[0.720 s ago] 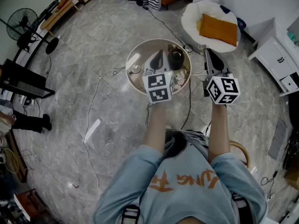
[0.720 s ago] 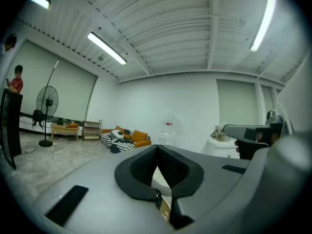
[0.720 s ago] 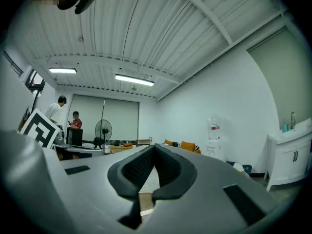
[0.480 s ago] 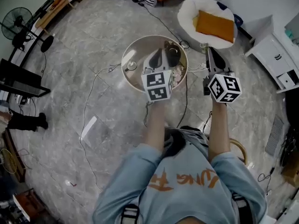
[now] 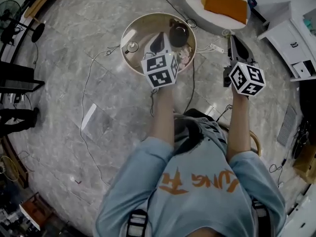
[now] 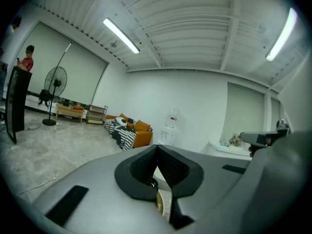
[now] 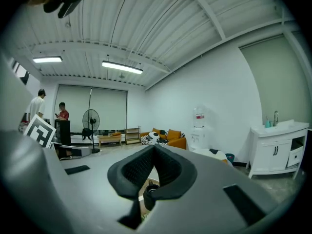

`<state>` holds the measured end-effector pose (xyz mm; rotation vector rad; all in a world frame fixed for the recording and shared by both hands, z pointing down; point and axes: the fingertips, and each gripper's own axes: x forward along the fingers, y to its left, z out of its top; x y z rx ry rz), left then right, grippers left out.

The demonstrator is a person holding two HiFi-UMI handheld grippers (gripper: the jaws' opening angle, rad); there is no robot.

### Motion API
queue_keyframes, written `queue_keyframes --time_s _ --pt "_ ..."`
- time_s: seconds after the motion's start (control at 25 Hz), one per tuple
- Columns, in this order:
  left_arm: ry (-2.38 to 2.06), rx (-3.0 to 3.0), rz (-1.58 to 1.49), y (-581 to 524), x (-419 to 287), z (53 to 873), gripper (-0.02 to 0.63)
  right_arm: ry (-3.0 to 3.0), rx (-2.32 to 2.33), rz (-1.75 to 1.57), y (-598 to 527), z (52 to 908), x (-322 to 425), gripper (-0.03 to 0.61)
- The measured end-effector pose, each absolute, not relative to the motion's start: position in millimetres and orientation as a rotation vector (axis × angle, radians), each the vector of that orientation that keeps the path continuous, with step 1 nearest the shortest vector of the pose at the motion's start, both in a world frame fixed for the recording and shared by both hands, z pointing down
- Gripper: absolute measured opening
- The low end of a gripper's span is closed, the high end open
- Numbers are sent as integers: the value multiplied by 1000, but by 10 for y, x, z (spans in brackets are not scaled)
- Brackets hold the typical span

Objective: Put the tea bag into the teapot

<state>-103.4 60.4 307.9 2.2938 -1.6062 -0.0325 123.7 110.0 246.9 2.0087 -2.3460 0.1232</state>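
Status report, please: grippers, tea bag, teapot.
Left gripper shut, empty, above round table. Right gripper shut, empty, right of it. Teapot on table; tea bag not made out. No obstruction seen.

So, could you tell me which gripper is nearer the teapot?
Left. The left gripper hangs over the table beside the teapot; the right gripper is off the table, to its right.

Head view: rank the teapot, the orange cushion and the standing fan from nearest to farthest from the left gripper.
1. Teapot, on the round table, just right of the left gripper.
2. Orange cushion, farther right, on the white pouf beyond the table.
3. Standing fan, far left at the picture's edge.
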Motion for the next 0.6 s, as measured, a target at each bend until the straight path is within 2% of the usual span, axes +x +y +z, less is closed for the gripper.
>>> queue_keyframes --time_s 0.6 --pt "-1625 2272 -68 281 -1026 3105 25 -2371 1934 85 759 2485 1218 12"
